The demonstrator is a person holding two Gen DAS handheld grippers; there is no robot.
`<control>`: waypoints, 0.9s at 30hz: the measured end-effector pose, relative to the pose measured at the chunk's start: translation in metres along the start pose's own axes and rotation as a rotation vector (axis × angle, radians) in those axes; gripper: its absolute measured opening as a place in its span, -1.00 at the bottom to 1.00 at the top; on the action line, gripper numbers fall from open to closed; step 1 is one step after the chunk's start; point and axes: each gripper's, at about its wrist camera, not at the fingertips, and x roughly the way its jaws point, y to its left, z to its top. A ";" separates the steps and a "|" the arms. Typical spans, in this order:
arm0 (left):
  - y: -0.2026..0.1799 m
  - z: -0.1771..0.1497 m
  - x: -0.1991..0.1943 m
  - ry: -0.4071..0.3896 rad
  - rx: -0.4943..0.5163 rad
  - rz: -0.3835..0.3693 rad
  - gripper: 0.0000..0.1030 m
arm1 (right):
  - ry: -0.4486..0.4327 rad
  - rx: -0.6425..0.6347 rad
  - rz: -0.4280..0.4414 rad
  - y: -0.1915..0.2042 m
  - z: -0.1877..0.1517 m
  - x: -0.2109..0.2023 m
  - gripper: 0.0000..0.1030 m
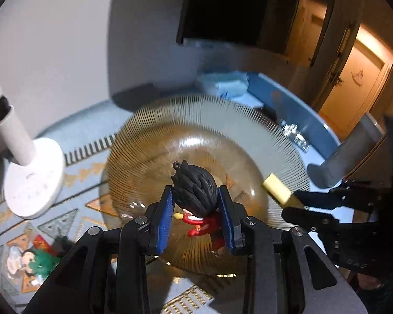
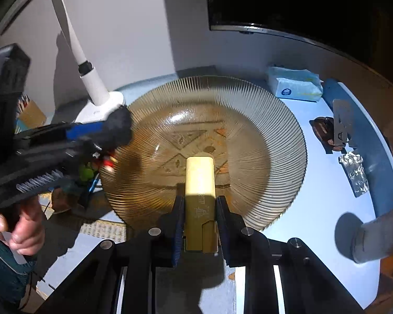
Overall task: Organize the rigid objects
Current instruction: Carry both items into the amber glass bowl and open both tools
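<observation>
1. Two grippers hang over the ribbed glass bowl, each loaded.
2. Left gripper pinches a black-haired toy figure, head pointing forward, over the bowl's near half.
3. Right gripper is clamped on a cream rectangular block, long axis forward, over the centre.
4. Figure's legs are hidden; height above the glass is hard to judge.

Setting: home, prob. a living rm or bedroom. Evidence: round counter w/ patterned cloth; white desk lamp; dark wall-mounted TV screen above; tissue pack; amber ribbed glass dish; pencil cup; paneled interior door lit warm, opening onto a hallway.
</observation>
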 end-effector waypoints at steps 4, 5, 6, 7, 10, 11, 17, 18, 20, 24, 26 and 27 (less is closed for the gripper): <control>-0.001 -0.004 0.020 0.045 -0.008 0.006 -0.42 | 0.043 -0.009 -0.011 -0.003 0.006 0.014 -0.55; -0.001 -0.005 0.024 0.054 -0.010 0.008 -0.42 | 0.059 -0.007 -0.014 -0.005 0.007 0.019 -0.55; -0.002 -0.006 0.028 0.064 -0.011 0.011 -0.42 | 0.070 -0.004 -0.016 -0.007 0.008 0.023 -0.55; -0.003 -0.006 0.031 0.068 -0.010 0.011 -0.42 | 0.081 -0.001 -0.021 -0.008 0.008 0.027 -0.55; -0.004 -0.007 0.035 0.076 -0.006 0.024 -0.42 | 0.101 0.003 -0.030 -0.011 0.007 0.035 -0.55; -0.004 -0.007 0.037 0.077 -0.005 0.026 -0.41 | 0.105 0.005 -0.032 -0.012 0.007 0.036 -0.55; -0.003 -0.005 0.036 0.079 -0.033 0.027 0.24 | 0.109 0.015 -0.081 -0.014 0.008 0.040 -0.54; -0.002 -0.004 0.030 0.058 -0.034 0.031 0.29 | 0.106 0.018 -0.095 -0.015 0.009 0.039 -0.53; 0.001 -0.001 0.013 0.015 -0.040 0.013 0.30 | 0.078 0.031 -0.118 -0.017 0.011 0.031 -0.52; 0.008 0.002 -0.030 -0.073 -0.040 0.009 0.30 | 0.012 0.059 -0.088 -0.017 0.014 0.008 -0.52; 0.011 0.001 -0.051 -0.113 -0.032 0.023 0.30 | -0.013 0.052 -0.095 -0.011 0.014 -0.002 -0.52; 0.014 -0.001 -0.063 -0.134 -0.030 0.032 0.30 | -0.022 0.044 -0.094 -0.006 0.014 -0.007 -0.52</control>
